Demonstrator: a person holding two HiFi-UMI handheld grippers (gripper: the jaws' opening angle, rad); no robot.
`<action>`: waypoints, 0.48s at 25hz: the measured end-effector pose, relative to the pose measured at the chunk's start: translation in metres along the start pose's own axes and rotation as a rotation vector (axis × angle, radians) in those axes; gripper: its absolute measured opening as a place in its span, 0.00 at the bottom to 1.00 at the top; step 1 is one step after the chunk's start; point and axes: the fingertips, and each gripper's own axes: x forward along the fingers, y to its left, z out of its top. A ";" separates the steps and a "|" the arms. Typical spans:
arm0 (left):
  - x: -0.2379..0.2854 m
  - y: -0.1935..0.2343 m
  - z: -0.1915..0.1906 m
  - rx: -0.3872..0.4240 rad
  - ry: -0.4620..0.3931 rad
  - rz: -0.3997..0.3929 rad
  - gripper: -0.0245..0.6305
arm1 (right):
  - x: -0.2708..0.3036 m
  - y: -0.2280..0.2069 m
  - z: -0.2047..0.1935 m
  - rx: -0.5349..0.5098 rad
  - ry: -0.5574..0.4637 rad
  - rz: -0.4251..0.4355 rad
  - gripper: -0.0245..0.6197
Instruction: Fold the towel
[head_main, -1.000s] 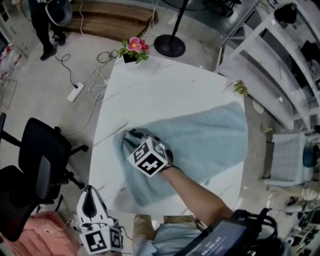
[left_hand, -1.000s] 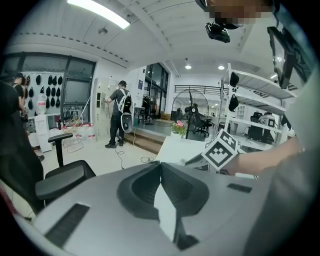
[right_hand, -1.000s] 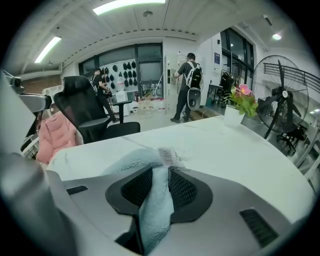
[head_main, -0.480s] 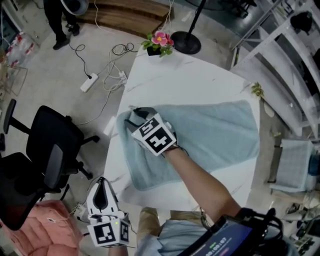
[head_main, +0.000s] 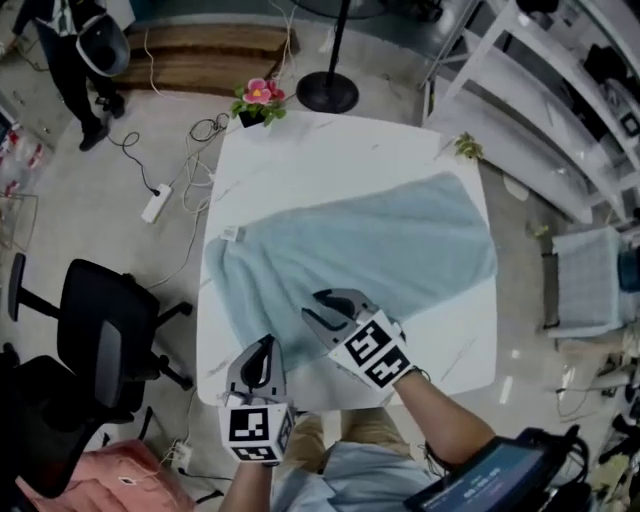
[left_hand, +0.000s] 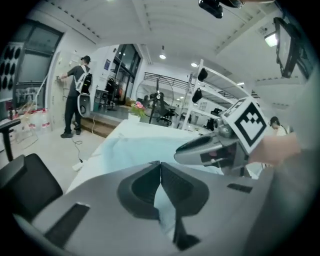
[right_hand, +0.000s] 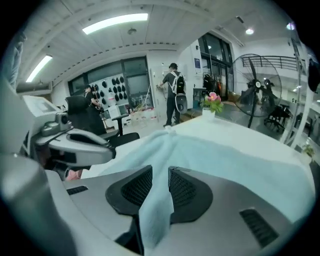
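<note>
The towel (head_main: 380, 250) had been drawn flat across the table (head_main: 330, 150). Near the table's front edge it was pinched by the just-closing right gripper (head_main: 312, 308). The left gripper (head_main: 263, 348), clenched empty, had been brought alongside, so the fold could likely be begun.

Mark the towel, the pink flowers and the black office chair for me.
towel (head_main: 400, 240), head view, middle of the spread cloth.
pink flowers (head_main: 258, 93), head view, the blossoms.
black office chair (head_main: 110, 300), head view, its seat.

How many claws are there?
2. The left claw sits shut at the towel's near edge. The right claw, beside it, has just been closing on a towel fold. None seem hidden.
</note>
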 end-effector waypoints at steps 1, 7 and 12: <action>0.006 -0.008 -0.009 0.021 0.040 -0.030 0.05 | -0.007 0.004 -0.020 0.008 0.028 -0.008 0.21; 0.024 -0.016 -0.059 0.088 0.292 -0.099 0.05 | -0.015 0.000 -0.087 0.039 0.129 -0.086 0.21; 0.019 -0.011 -0.082 0.085 0.385 -0.118 0.05 | -0.016 0.005 -0.092 0.054 0.144 -0.086 0.21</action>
